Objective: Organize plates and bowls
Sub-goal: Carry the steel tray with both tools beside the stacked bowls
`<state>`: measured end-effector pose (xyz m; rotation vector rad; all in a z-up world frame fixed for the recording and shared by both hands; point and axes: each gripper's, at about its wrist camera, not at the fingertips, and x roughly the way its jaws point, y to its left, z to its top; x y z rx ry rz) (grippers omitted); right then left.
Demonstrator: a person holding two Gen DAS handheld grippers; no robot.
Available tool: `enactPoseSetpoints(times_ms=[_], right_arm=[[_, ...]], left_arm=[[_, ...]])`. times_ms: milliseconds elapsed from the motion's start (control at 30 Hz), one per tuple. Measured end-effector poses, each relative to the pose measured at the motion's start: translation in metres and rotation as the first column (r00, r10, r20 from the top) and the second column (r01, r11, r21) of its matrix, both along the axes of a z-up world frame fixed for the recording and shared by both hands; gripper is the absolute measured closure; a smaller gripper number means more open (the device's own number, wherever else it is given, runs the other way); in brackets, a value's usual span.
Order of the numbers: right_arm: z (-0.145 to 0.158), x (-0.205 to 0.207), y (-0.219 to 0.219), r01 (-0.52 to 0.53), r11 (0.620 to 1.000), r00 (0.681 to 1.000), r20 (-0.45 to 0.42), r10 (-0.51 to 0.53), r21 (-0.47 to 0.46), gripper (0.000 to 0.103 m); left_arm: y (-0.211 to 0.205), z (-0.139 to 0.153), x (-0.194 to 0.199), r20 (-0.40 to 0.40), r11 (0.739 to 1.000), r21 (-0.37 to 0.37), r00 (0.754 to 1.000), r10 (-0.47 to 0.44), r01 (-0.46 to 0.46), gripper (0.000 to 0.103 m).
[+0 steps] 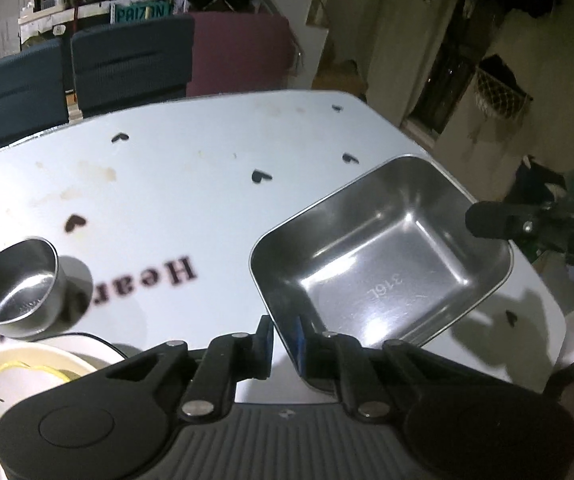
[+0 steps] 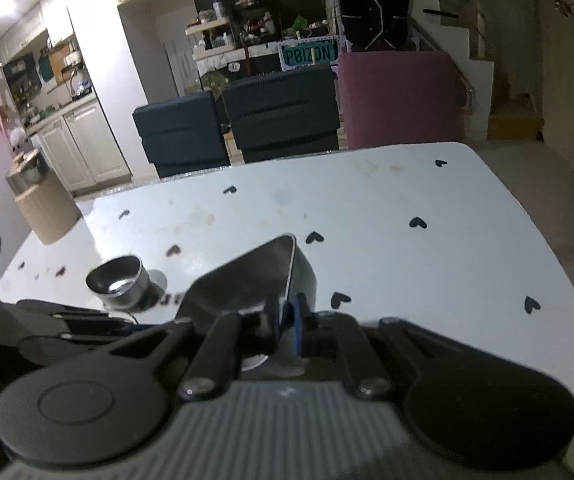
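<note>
Tray: a rectangular steel tray (image 1: 383,264) held tilted over the white table (image 1: 191,184), its hollow facing the left camera; "316L" is stamped in its floor. In the right view it shows edge-on (image 2: 275,276), so its inside is hidden there.
Left gripper: the left gripper (image 1: 285,340) straddles the tray's near rim, one blue pad outside and one inside; the pads look very close to the wall, but whether they press on it is hard to tell.
Right gripper: the right gripper (image 2: 286,326) has its pads closed on the tray's thin rim, clamped on it. In the left view only a dark, blurred part of it (image 1: 499,220) reaches the far rim.
Bowl: a small round steel bowl (image 1: 15,284) stands upright on the table, left of the tray and apart from it; also seen at (image 2: 117,278).
Plate: a cream plate with a yellow line and a leaf motif (image 1: 11,380) lies at the lower left, cut off by the frame and partly hidden by the left gripper's body.
Table print: black hearts; a word reading "Hear" (image 1: 159,276), its rest hidden behind the bowl.
Background: dim; two dark chairs (image 2: 239,124) behind the table.
</note>
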<state>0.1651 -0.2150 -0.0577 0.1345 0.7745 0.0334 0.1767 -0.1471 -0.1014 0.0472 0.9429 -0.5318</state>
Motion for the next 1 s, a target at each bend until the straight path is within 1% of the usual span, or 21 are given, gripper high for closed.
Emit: enactPoseSetpoints(times_ms=[200,333,467,533,900,1000], right_arm=[[-0.01,0.001,0.006,-0.029,0.999,0.999,-0.041,0.028,-0.04,0.094],[-0.016,0.001,0.009,-0.042,0.997,0.998,-0.055,0.038,-0.072,0.094],[-0.021,0.003,0.003,-0.029,0.997,0.997,-0.068,0.024,-0.068,0.094],[-0.024,0.005,0.002,-0.025,0.996,0.997,-0.077,0.019,-0.081,0.094],[-0.045,0.011,-0.004,-0.029,0.992,0.99,-0.141,0.011,-0.127,0.094],[-0.051,0.013,-0.005,-0.03,0.988,0.986,-0.164,0.004,-0.153,0.094]], left_arm=[[-0.005,-0.016,0.002,-0.027,0.999,0.05,1.0,-0.008,0.009,0.088],[-0.007,-0.018,0.003,-0.026,0.999,0.048,0.999,-0.02,0.022,0.088],[-0.011,-0.022,0.003,-0.033,0.998,0.047,0.999,-0.032,0.033,0.088],[-0.014,-0.024,0.003,-0.035,0.998,0.054,0.999,-0.038,0.04,0.088],[-0.019,-0.031,0.003,-0.051,0.996,0.072,0.997,-0.053,0.057,0.088],[-0.019,-0.031,0.004,-0.053,0.996,0.07,0.997,-0.053,0.057,0.088]])
